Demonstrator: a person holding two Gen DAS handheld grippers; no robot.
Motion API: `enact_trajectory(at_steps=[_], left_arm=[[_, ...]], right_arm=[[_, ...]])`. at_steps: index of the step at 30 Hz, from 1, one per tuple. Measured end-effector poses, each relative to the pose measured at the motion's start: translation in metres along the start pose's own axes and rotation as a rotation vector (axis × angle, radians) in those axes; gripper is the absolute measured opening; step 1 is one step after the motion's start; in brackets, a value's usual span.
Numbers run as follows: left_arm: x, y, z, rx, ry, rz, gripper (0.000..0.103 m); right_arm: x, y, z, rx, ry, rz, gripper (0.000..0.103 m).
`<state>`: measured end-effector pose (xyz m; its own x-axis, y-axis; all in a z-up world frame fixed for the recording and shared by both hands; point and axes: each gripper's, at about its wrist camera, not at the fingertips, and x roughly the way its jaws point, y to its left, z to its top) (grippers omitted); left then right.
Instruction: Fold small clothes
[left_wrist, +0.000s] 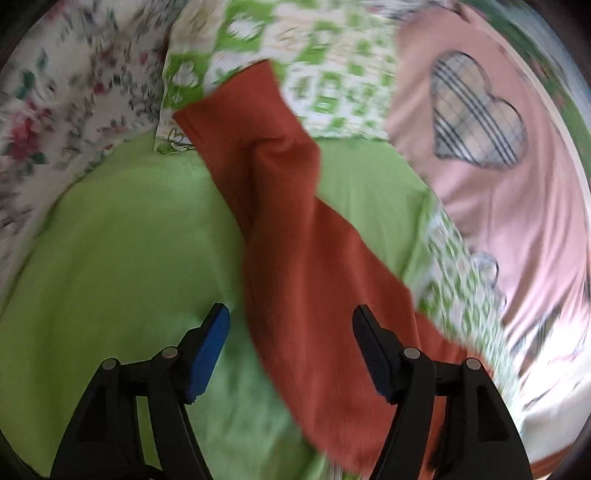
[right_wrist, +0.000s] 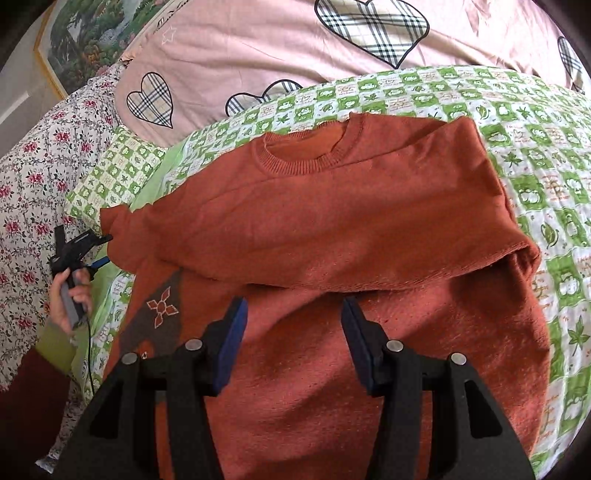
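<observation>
Nearest in the right wrist view, the right gripper (right_wrist: 293, 314) has its jaws apart with nothing pinched, hanging over the lower body of the rust-orange sweater (right_wrist: 332, 229), whose fabric fills the space beneath and between the blue pads (right_wrist: 232, 343). Just beyond the fingertips a folded-over sleeve (right_wrist: 369, 251) lies across the chest, its cuff end off to the right of the fingers, and past that the ribbed round collar (right_wrist: 306, 155) sits ahead of the fingers. To the left of the left finger a brown patch with a small flower motif (right_wrist: 161, 307) shows on the sweater. The garment lies flat on a green-and-white checked sheet (right_wrist: 535, 155); farther ahead a pink duvet with plaid hearts (right_wrist: 240, 48) bunches up, and far to the left a floral sheet (right_wrist: 33, 177) lies under the person's hand (right_wrist: 70, 295) holding the left gripper (right_wrist: 101, 251), beside the sweater's other sleeve end. In the blurred left wrist view, the left gripper (left_wrist: 290, 317) is released, jaws wide, with a strip of the orange sweater (left_wrist: 295, 240) running from between the fingers away toward the upper left, over plain light-green cloth (left_wrist: 129, 240).
</observation>
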<state>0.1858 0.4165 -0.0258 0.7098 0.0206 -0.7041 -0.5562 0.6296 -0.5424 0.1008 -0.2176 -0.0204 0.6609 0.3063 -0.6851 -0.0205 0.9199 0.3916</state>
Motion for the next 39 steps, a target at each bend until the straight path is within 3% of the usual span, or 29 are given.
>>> enact_trajectory(at_steps=[3,4,5,6,7,8,10,14,19,23,26,34,39], left_arm=[[0.023,0.006,0.021,-0.057,0.002,-0.021,0.067],[0.029,0.006,0.026,-0.062,0.001,-0.021,0.061],[0.034,0.005,0.031,-0.060,-0.003,-0.024,0.052],[0.040,0.003,0.036,-0.055,0.003,-0.030,0.018],[0.043,0.003,0.037,-0.048,0.011,-0.031,0.007],[0.042,-0.002,0.036,-0.033,0.001,-0.015,0.005],[0.033,-0.019,0.029,0.031,-0.033,-0.014,0.005],[-0.011,-0.078,-0.009,0.201,-0.103,-0.093,0.004],[-0.046,-0.165,-0.078,0.411,-0.103,-0.193,0.004],[-0.051,-0.229,-0.148,0.531,-0.030,-0.302,0.004],[-0.045,-0.273,-0.199,0.644,0.014,-0.339,0.004],[0.011,-0.343,-0.321,0.867,0.156,-0.321,0.007],[0.039,-0.342,-0.353,0.912,0.252,-0.295,0.036]], right_arm=[[0.001,0.000,-0.001,0.005,0.003,-0.002,0.054],[0.001,-0.001,-0.001,0.009,0.004,-0.002,0.054],[0.000,-0.002,-0.002,0.015,0.006,-0.003,0.054],[0.000,-0.004,-0.002,0.020,0.005,-0.006,0.054],[-0.001,-0.005,-0.002,0.022,0.004,-0.008,0.054],[-0.003,-0.007,-0.003,0.023,0.001,-0.014,0.054],[-0.007,-0.009,-0.004,0.023,-0.007,-0.022,0.054],[-0.018,-0.016,-0.007,0.041,-0.033,-0.028,0.054],[-0.026,-0.023,-0.010,0.076,-0.057,-0.012,0.054],[-0.038,-0.030,-0.013,0.098,-0.083,-0.006,0.054],[-0.049,-0.039,-0.017,0.117,-0.105,-0.012,0.054],[-0.075,-0.075,-0.032,0.202,-0.141,-0.044,0.054],[-0.090,-0.086,-0.036,0.222,-0.160,-0.069,0.054]])
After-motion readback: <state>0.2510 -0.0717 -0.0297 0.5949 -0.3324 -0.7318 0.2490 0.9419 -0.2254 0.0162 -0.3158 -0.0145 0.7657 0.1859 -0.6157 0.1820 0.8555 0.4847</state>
